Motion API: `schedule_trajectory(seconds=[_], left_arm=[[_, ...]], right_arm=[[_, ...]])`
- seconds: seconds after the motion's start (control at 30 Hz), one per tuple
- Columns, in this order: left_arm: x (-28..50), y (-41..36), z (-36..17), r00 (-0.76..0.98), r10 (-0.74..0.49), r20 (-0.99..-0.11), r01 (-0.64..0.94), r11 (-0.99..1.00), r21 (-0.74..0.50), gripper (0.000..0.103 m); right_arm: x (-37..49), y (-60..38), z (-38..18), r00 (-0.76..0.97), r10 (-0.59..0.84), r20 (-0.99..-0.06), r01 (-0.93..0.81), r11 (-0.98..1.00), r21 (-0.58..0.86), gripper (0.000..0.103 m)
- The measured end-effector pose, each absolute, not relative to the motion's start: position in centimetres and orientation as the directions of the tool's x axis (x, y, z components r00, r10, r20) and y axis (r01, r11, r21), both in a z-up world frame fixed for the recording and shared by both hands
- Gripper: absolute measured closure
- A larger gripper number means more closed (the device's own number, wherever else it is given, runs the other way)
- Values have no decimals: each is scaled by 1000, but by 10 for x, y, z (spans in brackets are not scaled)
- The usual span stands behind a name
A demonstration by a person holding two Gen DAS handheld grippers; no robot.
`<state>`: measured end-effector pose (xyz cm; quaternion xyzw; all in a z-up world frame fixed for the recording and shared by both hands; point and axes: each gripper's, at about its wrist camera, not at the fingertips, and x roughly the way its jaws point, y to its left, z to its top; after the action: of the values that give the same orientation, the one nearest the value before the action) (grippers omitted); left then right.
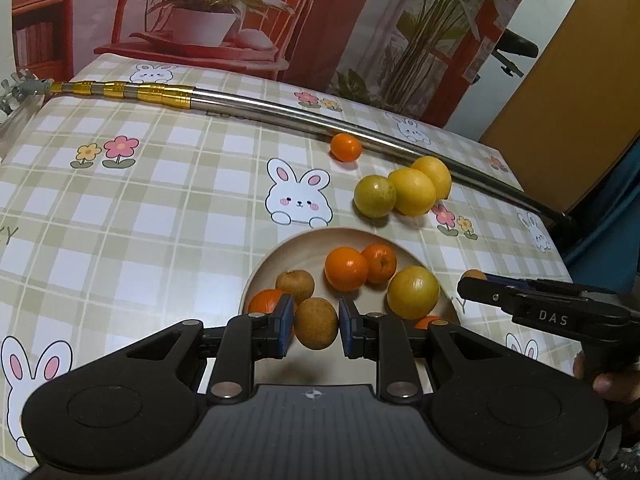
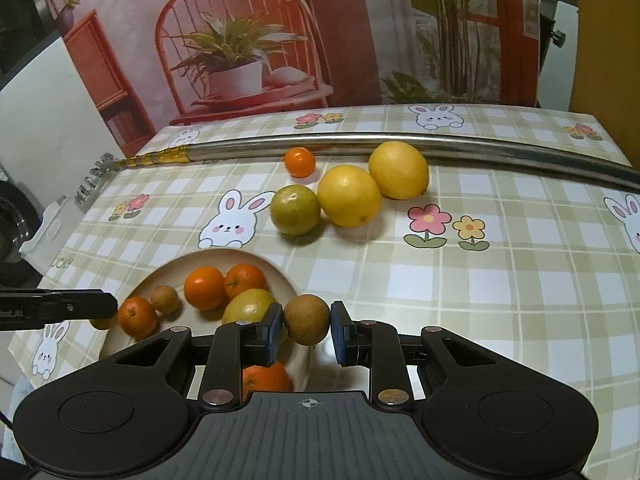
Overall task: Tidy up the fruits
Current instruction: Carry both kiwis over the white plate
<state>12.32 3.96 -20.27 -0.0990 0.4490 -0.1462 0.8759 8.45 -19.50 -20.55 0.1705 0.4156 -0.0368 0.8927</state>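
Note:
My left gripper is shut on a brown round fruit, held above the near rim of a beige plate. The plate holds two oranges, a yellow citrus, a brown fruit and more oranges partly hidden by the fingers. My right gripper is shut on another brown fruit just over the plate's right rim. On the cloth beyond lie a small orange, a green citrus and two lemons.
A long metal pole with a gold section lies across the back of the table, just behind the loose fruit. The checked tablecloth with rabbits and flowers covers the table. A printed backdrop stands behind it. A person's fingers show at the right edge.

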Motion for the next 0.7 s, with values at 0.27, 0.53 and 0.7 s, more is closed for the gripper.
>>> schedule_trajectory(seconds=[0.27,0.53,0.7], left_arm=[[116,41,-202,559,-342,-756,170,939,-299,77],[108,39,-205,556,-321,-766,179,947,-268,77],[104,40,-207,551,-324,-769,186,946,-265,77]], right_arm=[[75,-188,-199,657,90,-749,183,944,274,79],[59,-177,-197,656,110,-747,157,948,277,79],[50,-174,-197,643,114,-758,166,945,283,79]])
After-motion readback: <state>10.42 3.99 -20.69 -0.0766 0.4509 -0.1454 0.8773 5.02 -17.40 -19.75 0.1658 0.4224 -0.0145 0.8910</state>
